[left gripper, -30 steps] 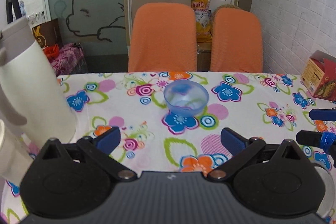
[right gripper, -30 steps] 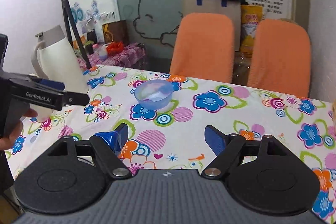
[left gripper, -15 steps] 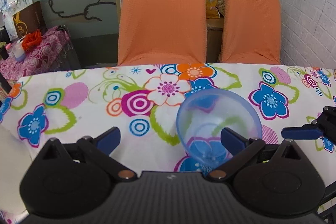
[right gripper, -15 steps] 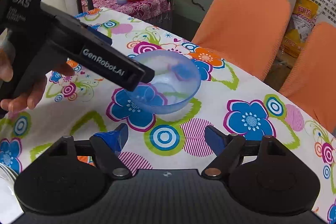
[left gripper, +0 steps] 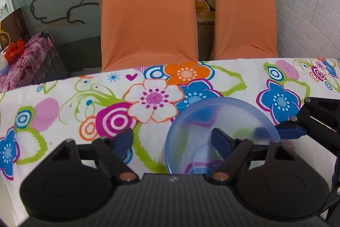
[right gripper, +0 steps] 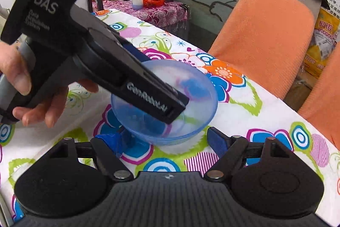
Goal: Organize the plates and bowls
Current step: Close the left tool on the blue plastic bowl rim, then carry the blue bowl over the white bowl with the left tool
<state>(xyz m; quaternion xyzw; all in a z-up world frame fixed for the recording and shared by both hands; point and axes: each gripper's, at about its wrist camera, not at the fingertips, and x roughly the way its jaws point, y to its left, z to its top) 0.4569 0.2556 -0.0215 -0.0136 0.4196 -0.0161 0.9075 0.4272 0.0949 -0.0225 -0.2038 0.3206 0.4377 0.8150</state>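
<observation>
Both grippers are now sitting much closer to the blue bowl [left gripper: 221, 137] than a second ago, when it was standing well ahead of them on the flowered tablecloth [left gripper: 63, 103]. The left gripper [left gripper: 172, 139] is holding its fingers wide apart, straddling the bowl's near-left wall: the right-hand fingertip [left gripper: 218, 139] is reaching down inside the bowl while the other one is staying outside over the cloth, so the rim is lying between them, off-centre toward the right-hand pad. The right gripper [right gripper: 165, 142] is also spread open, its fingers hovering just short of the bowl's [right gripper: 170, 99] near side, gripping nothing. Seen from that camera, the left gripper's [right gripper: 170, 107] tip is dipping into the bowl from the left, with the person's hand [right gripper: 27, 90] wrapping its handle. Being round, the bowl is offering no long axis; the left gripper is nearer and looks ready to pinch the wall. The bowl is resting toward the table's far edge, before two orange chairs [left gripper: 148, 12].
</observation>
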